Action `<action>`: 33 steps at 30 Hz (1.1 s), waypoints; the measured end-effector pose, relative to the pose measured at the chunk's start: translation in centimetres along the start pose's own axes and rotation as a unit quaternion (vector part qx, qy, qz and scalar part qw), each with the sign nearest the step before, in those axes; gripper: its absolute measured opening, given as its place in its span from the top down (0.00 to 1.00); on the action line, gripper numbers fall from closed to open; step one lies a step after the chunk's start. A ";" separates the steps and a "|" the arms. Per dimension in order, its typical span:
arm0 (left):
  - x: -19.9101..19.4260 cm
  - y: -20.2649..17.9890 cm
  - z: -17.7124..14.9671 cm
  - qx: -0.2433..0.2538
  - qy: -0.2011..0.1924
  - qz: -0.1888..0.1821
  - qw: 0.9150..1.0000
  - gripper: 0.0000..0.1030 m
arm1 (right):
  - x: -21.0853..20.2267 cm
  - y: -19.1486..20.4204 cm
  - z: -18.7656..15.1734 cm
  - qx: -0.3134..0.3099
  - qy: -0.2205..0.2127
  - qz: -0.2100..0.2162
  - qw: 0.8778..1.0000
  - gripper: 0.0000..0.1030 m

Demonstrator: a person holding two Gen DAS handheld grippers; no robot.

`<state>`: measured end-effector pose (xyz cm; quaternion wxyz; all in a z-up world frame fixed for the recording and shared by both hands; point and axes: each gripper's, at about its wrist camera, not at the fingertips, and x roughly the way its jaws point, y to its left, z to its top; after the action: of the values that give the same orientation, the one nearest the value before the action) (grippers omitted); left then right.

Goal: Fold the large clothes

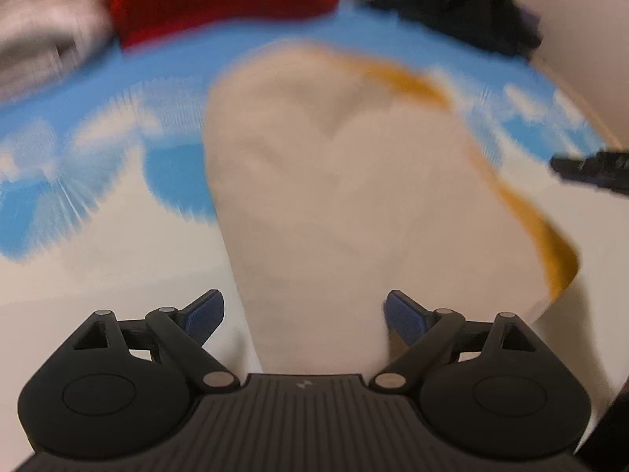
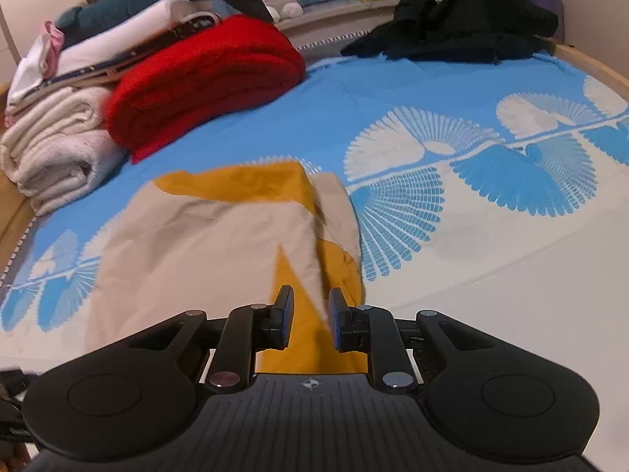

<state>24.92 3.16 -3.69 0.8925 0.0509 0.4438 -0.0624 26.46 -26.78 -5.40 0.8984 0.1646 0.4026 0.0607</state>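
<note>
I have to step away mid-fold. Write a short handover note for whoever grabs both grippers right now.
Left gripper: open, jaws wide on either side of the beige-and-mustard garment, gripping nothing. That view is blurred.
Right gripper: jaws narrowed around a raised edge of the garment; whether it is really pinched cannot be told.
The garment lies partly folded and rumpled on the blue-and-white bedspread. A folded red blanket and folded white items are stacked beyond it; dark clothes wait at the far edge.
Left: finish and flatten this fold.

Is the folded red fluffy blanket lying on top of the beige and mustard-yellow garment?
No, the folded red fluffy blanket lies apart from the beige and mustard-yellow garment, with blue bedspread showing between them.
</note>
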 end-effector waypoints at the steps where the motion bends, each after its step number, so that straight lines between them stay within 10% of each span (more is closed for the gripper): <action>1: -1.8 -0.4 -0.1 0.002 -0.026 0.015 1.000 0.08 | -1.0 0.2 0.0 -0.004 -0.007 0.002 1.000 0.80; 7: -13.0 -2.3 -3.1 -0.038 -0.155 0.057 0.986 0.00 | -9.6 1.8 -1.7 -0.010 -0.091 -0.005 0.996 0.73; 14: -20.7 -7.2 -11.6 -0.068 -0.212 0.097 0.970 0.00 | -19.4 2.6 -8.1 -0.047 -0.200 -0.023 0.978 0.64; 19: -22.2 -9.2 -16.7 -0.084 -0.186 0.092 0.975 0.00 | -22.1 2.5 -12.9 -0.085 -0.217 -0.037 0.972 0.63; 33: -20.9 -9.4 -17.8 -0.087 -0.170 0.092 0.977 0.00 | -21.3 4.2 -18.1 -0.123 -0.152 -0.035 0.980 0.59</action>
<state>-3.05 -2.17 1.91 0.9579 0.0026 0.2826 0.0507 -1.15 -23.49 -0.23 0.9641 0.0461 0.2561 0.0527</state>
